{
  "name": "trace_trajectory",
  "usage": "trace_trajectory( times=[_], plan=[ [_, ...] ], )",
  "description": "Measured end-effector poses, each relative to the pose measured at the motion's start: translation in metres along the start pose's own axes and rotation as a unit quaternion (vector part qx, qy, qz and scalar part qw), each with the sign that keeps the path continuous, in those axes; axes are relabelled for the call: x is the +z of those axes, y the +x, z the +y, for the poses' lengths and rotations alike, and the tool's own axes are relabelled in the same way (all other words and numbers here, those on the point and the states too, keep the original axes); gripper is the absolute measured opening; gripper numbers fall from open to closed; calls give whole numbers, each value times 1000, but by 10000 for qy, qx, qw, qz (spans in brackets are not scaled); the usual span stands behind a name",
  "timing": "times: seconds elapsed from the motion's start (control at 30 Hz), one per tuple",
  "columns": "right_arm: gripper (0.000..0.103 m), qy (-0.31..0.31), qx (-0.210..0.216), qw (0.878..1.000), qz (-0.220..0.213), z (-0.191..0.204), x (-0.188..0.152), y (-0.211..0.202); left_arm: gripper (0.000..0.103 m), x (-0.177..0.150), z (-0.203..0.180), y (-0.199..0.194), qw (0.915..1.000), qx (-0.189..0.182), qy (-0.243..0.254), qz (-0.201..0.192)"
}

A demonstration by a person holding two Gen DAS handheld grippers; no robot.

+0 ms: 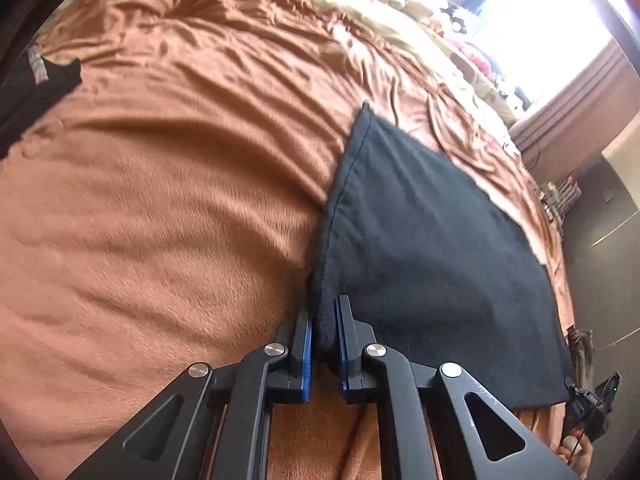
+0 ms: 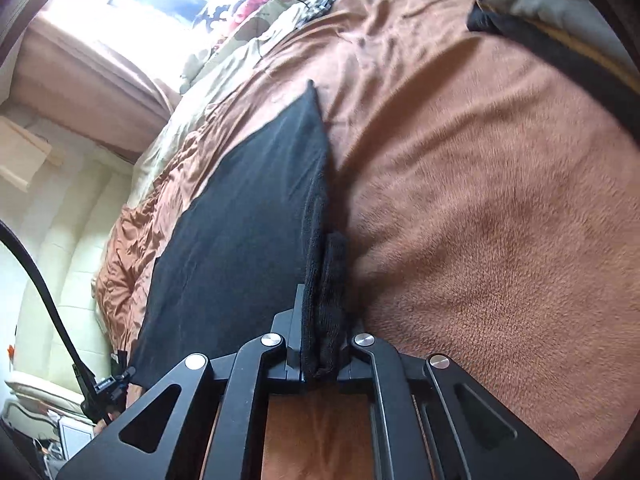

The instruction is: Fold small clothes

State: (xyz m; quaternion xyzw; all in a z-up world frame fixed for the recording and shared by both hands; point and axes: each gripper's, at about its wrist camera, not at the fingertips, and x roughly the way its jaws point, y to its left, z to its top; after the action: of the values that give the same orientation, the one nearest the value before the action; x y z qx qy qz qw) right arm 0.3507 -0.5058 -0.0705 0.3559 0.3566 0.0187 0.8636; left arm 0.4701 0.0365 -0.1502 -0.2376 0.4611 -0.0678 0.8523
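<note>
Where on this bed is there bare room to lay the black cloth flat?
Bare brown blanket lies left of the black cloth, bordered by a dark garment at its far left. Toward the window, pillows and clutter crowd it.

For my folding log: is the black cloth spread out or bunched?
Mostly spread: the black cloth lies flat on the brown blanket; only the gripped corners bunch.

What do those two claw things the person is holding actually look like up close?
Both look alike. The left claw is matte black, built of angular linkage bars with triangular cut-outs, joined by round silver pivot pins. Its fingers carry flat blue pads on their inner faces. The right claw has the same black bars and silver pins; its pads are hidden. A black cable runs along the left of the right wrist view.
</note>
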Motion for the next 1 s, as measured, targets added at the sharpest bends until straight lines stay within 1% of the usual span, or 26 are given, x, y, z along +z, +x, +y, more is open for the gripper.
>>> trace_trajectory(
  times=[0.1,0.27,0.37,0.4,0.43,0.57,0.63,0.77,1.0],
  plan=[
    [3,-147,26,9999,-55,15,-1,-11,9,6,-2,-13,9999,-81,-24,-131],
    [3,-310,63,9995,-72,22,-8,-25,9,8,-7,-27,9996,-163,77,-233],
    [3,-373,96,9993,8,24,-13,-29,9,6,-4,-33,9986,-458,92,-254],
    [3,-396,68,9992,59,24,-16,-29,9,4,-1,-33,9983,-538,55,-224],
    [3,-404,33,9991,92,23,-15,-28,9,3,0,-32,9984,-538,54,-183],
    [3,-355,-17,9992,167,18,-10,-20,9,-2,-1,-18,9992,-303,240,-84],
    [3,-338,-13,9992,206,16,-9,-17,9,-3,2,-10,9993,-313,189,21],
    [3,-376,-79,9988,306,15,-10,-11,9,-3,10,3,9993,-276,-42,264],
    [3,-298,-71,9987,411,7,-8,0,12,-3,24,15,9959,-460,-465,623]
  ],
)
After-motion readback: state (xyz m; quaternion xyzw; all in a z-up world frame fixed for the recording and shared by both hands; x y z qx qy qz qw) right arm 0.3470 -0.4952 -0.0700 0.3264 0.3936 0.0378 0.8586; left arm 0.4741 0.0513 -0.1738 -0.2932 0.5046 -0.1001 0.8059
